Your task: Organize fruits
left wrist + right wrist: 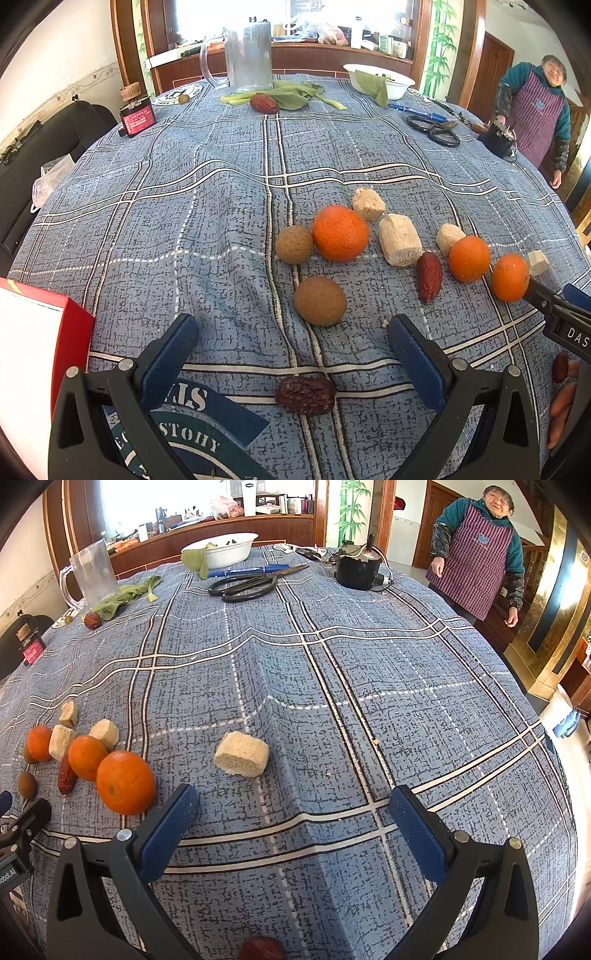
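Three oranges [340, 233] lie in a loose row at mid-table on the blue checked cloth [184, 206], with two brown round fruits [320, 301] at their seven o'clock. Red dates: four counted. Pale cake chunks [400, 239]: four. The left gripper [291, 338] gapes wide, empty, one dark date [306, 394] between its fingers. The right gripper [293, 808] is likewise wide and empty, a cake chunk [242, 753] at its eleven o'clock.
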Demonstrator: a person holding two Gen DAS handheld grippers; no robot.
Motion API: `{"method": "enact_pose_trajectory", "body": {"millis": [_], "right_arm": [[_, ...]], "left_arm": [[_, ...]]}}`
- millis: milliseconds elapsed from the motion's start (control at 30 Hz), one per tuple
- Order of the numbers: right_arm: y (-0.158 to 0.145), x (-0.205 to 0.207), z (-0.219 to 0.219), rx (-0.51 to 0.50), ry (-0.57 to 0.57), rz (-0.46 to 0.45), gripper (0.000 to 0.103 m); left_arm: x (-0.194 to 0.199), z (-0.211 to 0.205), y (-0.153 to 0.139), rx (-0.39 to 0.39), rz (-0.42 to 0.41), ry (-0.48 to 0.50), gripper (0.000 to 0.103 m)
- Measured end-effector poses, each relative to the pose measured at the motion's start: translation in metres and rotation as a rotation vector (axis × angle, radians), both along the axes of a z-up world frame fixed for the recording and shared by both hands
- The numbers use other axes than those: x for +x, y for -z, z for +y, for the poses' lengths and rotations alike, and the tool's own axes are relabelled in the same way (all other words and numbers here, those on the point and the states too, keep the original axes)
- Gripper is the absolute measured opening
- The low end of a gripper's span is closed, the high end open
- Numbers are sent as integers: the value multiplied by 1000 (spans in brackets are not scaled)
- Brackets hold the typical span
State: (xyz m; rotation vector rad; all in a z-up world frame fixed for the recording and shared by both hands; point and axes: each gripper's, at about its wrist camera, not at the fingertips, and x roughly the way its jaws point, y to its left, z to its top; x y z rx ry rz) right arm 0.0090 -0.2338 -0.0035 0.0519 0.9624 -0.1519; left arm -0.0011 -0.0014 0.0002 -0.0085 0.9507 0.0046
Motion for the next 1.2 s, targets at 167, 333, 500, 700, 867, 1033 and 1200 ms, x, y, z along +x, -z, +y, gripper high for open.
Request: {"method": "enact_pose_trajectory", "body": {"millis": [167,333,500,700,867,1033,1200], "right_arm": [[0,0,0,1,0,0,103],[-5,-4,-3,49,-43,16,103],[-56,-54,-28,117,-93,-169,103],[-87,-114,-68,127,-99,-289,103],[-70,-130,-55,189,-173,-215,102],[-49,-119,-16,190,-250,-126,74],[-27,-96,2,167,-215,-36,49]], "left_arm": [[0,0,0,0,0,0,102],[-6,1,-2,9,10,-16,102],[-49,8,-27,65,-74,-49,102],[-118,21,-65,136,-258,-22,102],[-147,33,-65,146,-292,-38,103],[-155,42,-64,107,-275,-57,103],[-163,47,-69,127,-301,-68,103]]}}
